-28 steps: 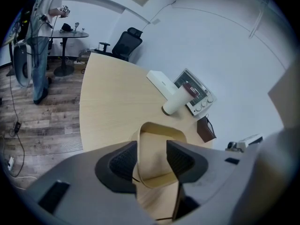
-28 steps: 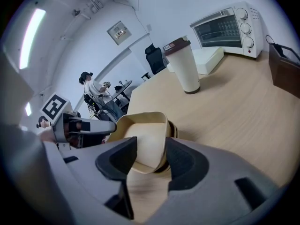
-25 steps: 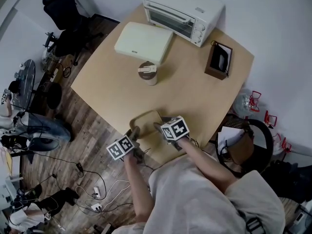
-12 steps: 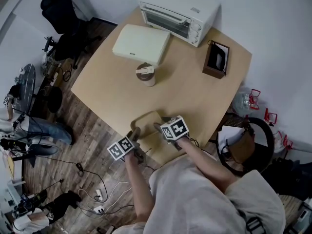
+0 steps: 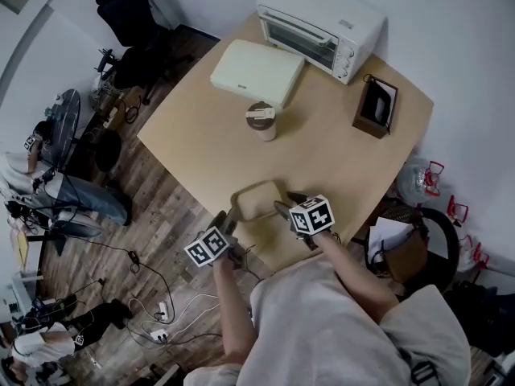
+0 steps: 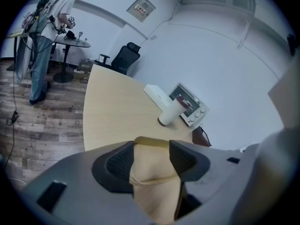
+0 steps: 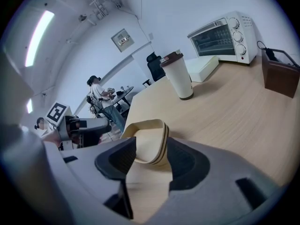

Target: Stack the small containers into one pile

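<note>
The nested tan containers (image 5: 256, 202) lie between the left gripper's (image 5: 228, 217) wide jaws, which have just been opening, while the right gripper's (image 5: 286, 204) jaws pinch their opposite rim.

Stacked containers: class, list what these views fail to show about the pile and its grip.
- Number of containers nested: head view too small; right gripper view shows only rim edges.
- Containers' near end: head view, covered by left gripper and right gripper.
- Whether the right gripper's pads press the rim: right gripper view, contact unclear.
- Containers' base: left gripper view, hidden by that gripper's body; its jaws have just been opening, the containers between them.
</note>
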A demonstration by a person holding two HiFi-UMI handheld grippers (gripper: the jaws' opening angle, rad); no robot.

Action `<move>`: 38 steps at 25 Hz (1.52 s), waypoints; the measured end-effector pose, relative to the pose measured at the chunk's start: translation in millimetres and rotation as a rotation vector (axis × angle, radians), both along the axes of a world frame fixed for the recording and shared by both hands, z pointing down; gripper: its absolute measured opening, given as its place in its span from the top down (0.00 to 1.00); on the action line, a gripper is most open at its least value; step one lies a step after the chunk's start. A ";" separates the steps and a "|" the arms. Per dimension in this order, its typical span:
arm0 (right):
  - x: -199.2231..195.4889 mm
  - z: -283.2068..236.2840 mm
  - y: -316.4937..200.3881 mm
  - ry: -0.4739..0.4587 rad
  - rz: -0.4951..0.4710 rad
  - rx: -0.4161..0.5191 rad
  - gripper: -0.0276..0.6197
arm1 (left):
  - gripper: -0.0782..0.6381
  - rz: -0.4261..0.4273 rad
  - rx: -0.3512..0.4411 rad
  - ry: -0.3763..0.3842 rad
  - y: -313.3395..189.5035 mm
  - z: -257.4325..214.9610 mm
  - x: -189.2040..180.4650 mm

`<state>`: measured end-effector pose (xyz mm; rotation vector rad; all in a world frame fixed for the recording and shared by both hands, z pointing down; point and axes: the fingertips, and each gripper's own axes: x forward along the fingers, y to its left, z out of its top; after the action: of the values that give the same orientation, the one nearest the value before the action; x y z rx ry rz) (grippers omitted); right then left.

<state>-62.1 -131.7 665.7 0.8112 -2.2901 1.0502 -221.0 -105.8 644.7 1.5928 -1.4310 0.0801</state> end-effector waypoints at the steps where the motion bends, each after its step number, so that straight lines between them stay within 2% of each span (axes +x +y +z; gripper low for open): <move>1: 1.9 1.5 3.7 -0.001 -0.011 -0.002 0.64 | 0.57 -0.003 0.024 0.002 4.5 -3.4 1.8; 7: 3.2 7.5 26.7 -0.016 -0.072 0.017 0.64 | 0.57 -0.094 0.098 -0.070 44.9 -7.0 -2.0; 12: -1.6 9.9 46.3 -0.062 -0.104 0.018 0.63 | 0.57 -0.133 0.085 -0.118 85.0 -7.1 15.1; 17: 8.6 10.3 58.5 -0.062 -0.089 0.049 0.63 | 0.57 -0.146 0.079 -0.116 111.1 -19.1 40.4; 20: 15.6 12.9 65.9 -0.084 -0.053 0.003 0.63 | 0.57 -0.121 0.091 -0.171 123.1 -29.5 51.7; 23: 23.9 10.9 69.8 -0.069 -0.039 0.022 0.63 | 0.57 -0.066 0.091 -0.214 134.1 -29.5 61.8; 26: 31.0 2.4 78.1 -0.051 -0.022 0.060 0.63 | 0.57 -0.034 0.102 -0.223 145.4 -30.4 66.5; 30: 34.0 -13.8 102.9 -0.086 -0.029 0.067 0.63 | 0.57 -0.052 0.150 -0.202 159.7 -35.2 69.5; 33: 37.7 -15.3 126.4 -0.048 -0.049 0.126 0.63 | 0.57 -0.044 0.176 -0.201 172.0 -32.5 75.5; 38: 39.8 -15.4 144.8 0.000 -0.038 0.215 0.63 | 0.57 0.022 0.214 -0.297 184.4 -39.2 76.4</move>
<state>-22.3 13.1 650.3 0.8459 -2.4376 0.7964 -144.7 78.6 605.5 1.8297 -1.6959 0.1887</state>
